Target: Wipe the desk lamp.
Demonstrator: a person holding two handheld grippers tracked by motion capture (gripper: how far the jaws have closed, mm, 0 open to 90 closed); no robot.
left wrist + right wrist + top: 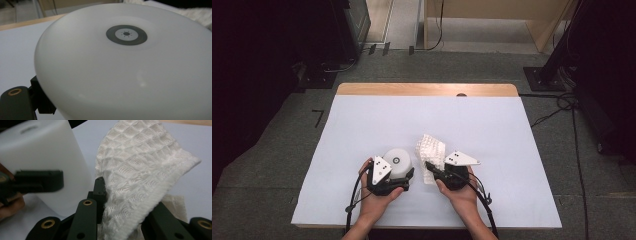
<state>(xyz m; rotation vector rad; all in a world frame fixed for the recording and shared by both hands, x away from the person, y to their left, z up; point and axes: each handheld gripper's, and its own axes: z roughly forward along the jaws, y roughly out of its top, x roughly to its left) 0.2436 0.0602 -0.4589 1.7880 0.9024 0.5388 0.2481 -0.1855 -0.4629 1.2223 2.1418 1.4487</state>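
- The left hand-held gripper (pixel 404 176), low and left of centre in the high view, has its jaws closed on a white disc (pixel 397 161), a smooth, rounded, lamp-like thing with a dark ring and a small pale centre on its top face.
- In the left gripper view the disc (pixel 125 70) sits close to the lens, the ring above centre; one black jaw shows at the lower left, pressed to the disc's edge.
- The right hand-held gripper (pixel 430 166), just right of the disc in the high view, is nearly shut and pinches a white waffle-weave cloth (pixel 431 150).
- In the right gripper view the cloth (pixel 140 177) rises from between the jaws and fans out to the upper right, soft and loosely folded, with one corner drooping at the right edge.
- The relation that matters: the disc lies immediately left of the cloth, its white side (pixel 50 157) filling the upper left of the right gripper view, close beside the cloth; whether they touch I cannot tell.
- The cloth's long axis runs up the frame in the high view, from the right gripper towards the far side of the desk (pixel 512 150).
- My reading is that the cloth is meant to wipe the disc; the right hand is the nearer one for that, and a short sweep leftward should bring the fabric onto the disc's surface.
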